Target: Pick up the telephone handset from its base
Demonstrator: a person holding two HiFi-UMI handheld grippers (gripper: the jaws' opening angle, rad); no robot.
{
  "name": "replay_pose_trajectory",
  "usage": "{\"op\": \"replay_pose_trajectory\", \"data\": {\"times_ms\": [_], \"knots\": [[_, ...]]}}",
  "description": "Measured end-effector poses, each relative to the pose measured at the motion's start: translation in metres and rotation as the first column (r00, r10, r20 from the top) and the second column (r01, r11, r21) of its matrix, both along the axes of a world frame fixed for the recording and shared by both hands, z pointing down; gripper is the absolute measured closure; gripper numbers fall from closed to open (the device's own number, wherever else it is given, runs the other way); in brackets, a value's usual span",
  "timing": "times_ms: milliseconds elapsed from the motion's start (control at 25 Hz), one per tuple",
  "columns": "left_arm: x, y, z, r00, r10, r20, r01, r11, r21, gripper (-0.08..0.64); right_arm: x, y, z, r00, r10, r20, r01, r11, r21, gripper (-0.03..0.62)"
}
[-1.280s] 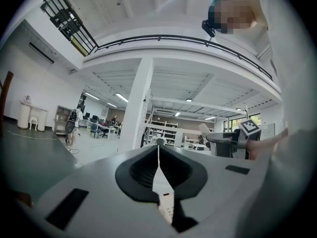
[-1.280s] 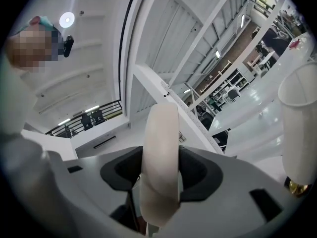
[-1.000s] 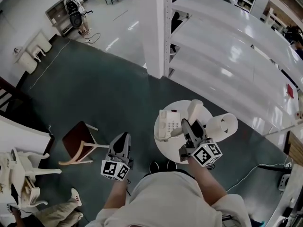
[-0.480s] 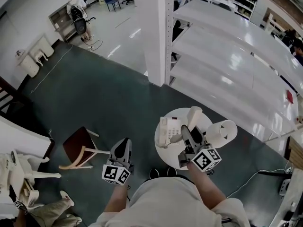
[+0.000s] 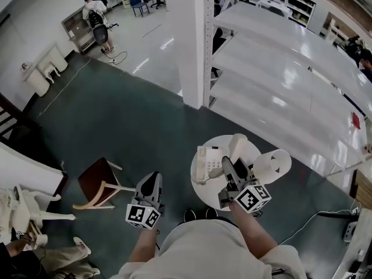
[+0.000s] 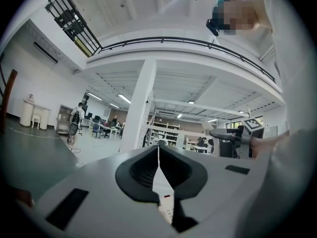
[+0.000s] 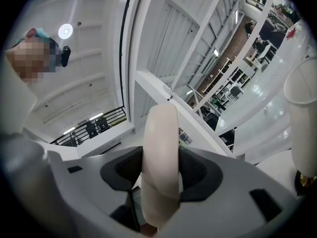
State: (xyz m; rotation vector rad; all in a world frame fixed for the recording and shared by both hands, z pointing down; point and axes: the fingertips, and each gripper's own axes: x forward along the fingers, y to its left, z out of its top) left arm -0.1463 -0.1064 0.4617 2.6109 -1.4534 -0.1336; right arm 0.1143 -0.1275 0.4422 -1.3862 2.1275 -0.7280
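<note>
So the grab itself looks done. In the right gripper view, a smooth cream plastic telephone handset (image 7: 159, 128) with rounded edges is clamped between the jaws of the right gripper (image 7: 161, 157), with the pads pressed on both of its sides. Its long axis seems to be lined up roughly with the way the gripper points. One end sticks out up past the jaw tips and the other is tucked back toward the gripper body.

In the head view the handset (image 5: 237, 145) is seen over the far right part of a small round white table (image 5: 200, 192). It's just beside the cream push-button telephone base (image 5: 208, 156), on the base's right, not laid across it. It looks lifted off the cradle, though full clearance can't be confirmed from this angle. The right gripper (image 5: 228, 164) is right there at the table.

The left gripper (image 5: 151, 179) is held well apart on the left, over the dark floor. In its own view the left gripper (image 6: 158, 150) has its jaws pressed together with nothing in them. So the right side is the nearer one by a long way, and the only one involved.

One thing to be watched is a white lampshade-like cylinder (image 5: 273, 163) lying just beside the handset on its right. Any further lift is probably best taken up and back toward the person, not sideways.
</note>
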Motion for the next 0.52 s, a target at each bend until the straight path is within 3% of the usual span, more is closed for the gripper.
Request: {"op": "replay_pose_trajectory", "data": {"times_ms": [520], "knots": [[-0.0063,0.0036,-0.0009,1.000,-0.002,0.000,0.002,1.000,0.006,0.537,-0.0093,0.0054,0.0012,1.000,-0.014,-0.008,0.014,1.000,-0.002,0.370]]}}
